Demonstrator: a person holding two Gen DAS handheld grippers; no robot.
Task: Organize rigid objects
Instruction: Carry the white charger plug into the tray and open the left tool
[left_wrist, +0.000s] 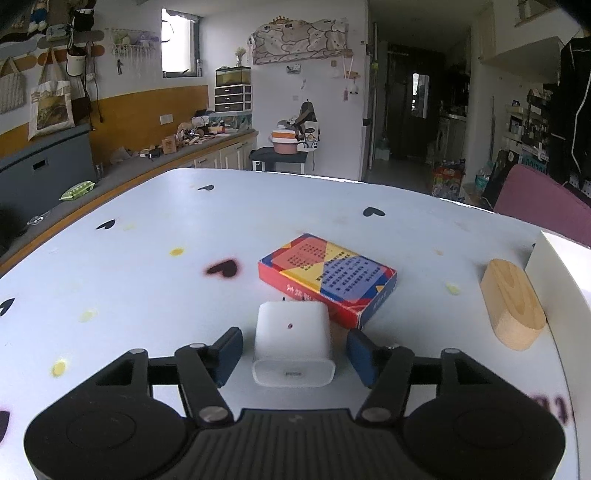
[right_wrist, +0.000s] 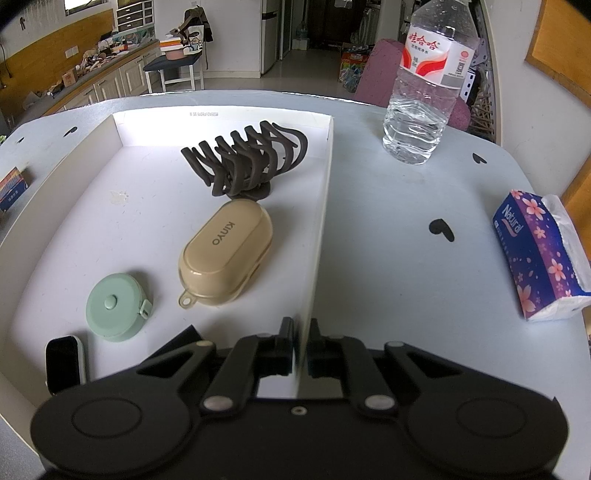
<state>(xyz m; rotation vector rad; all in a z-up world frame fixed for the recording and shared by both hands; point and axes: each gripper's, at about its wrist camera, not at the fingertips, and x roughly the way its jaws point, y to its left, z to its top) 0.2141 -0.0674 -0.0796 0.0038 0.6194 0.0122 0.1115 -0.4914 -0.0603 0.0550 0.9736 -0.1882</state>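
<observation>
White desk (left_wrist: 147, 258) carried a white tray (right_wrist: 317, 229), whose right wall the right claw (right_wrist: 301, 345) pinched. Inside lay a beige case (right_wrist: 225, 251). Left claw (left_wrist: 293, 350) stood spread around a white charger (left_wrist: 291, 339), pads not touching it.

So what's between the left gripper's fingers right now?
A white charger sits on the table between the left gripper's open jaws, untouched, in the left wrist view.

The charger (left_wrist: 291, 343) stands on the surface (left_wrist: 147, 258), the card box (left_wrist: 328, 275) behind it, the wooden block (left_wrist: 511, 304) against the tray wall (left_wrist: 554, 273) at the right edge.
</observation>
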